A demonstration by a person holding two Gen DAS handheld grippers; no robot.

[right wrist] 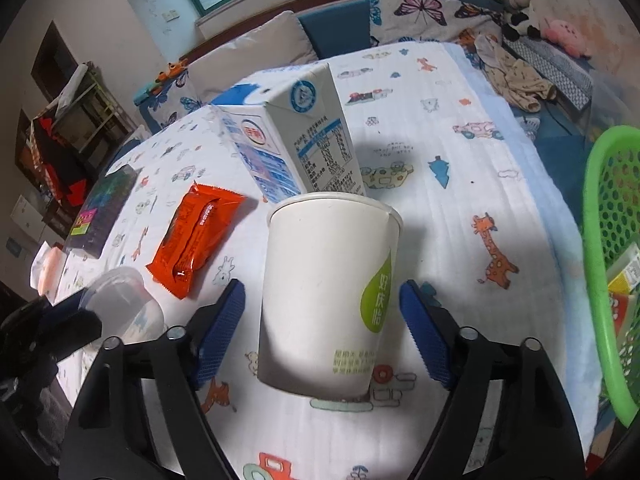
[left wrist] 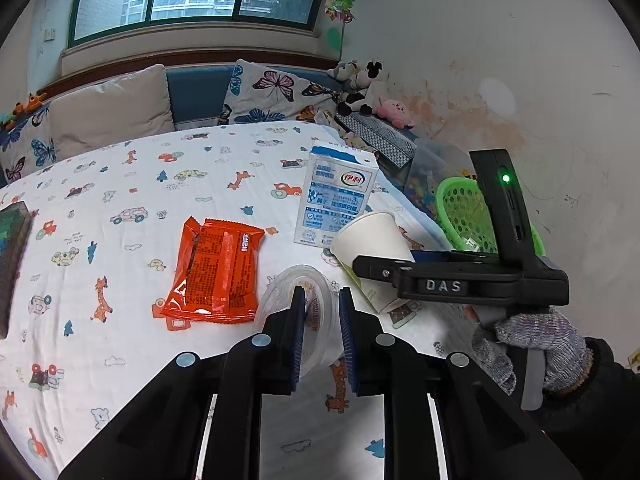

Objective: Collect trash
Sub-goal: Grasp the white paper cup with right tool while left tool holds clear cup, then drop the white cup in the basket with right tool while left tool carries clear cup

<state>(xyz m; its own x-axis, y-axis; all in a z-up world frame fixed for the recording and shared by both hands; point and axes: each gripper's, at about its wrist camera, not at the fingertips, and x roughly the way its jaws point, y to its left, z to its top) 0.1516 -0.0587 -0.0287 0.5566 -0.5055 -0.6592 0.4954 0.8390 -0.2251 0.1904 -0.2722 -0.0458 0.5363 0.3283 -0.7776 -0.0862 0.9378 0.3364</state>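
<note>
- On the animal-print sheet (left wrist: 120,184), an orange snack wrapper (left wrist: 216,276) is lying flat.
- Next, the left gripper (left wrist: 322,304) is pinching a clear plastic cup (left wrist: 296,300).
- Then the right gripper (right wrist: 322,308) is sitting wide around a white paper cup (right wrist: 328,296), not squeezing.
- Behind, a milk carton (right wrist: 296,140) is standing.
- Far right, a green basket (right wrist: 608,264) is waiting.

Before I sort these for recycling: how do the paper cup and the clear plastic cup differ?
The paper cup is opaque white with a green leaf logo; the clear plastic cup is see-through. The paper cup stands upright between open right tongs; the plastic cup lies tilted, with the left tongs around its rim. Both look empty.
</note>
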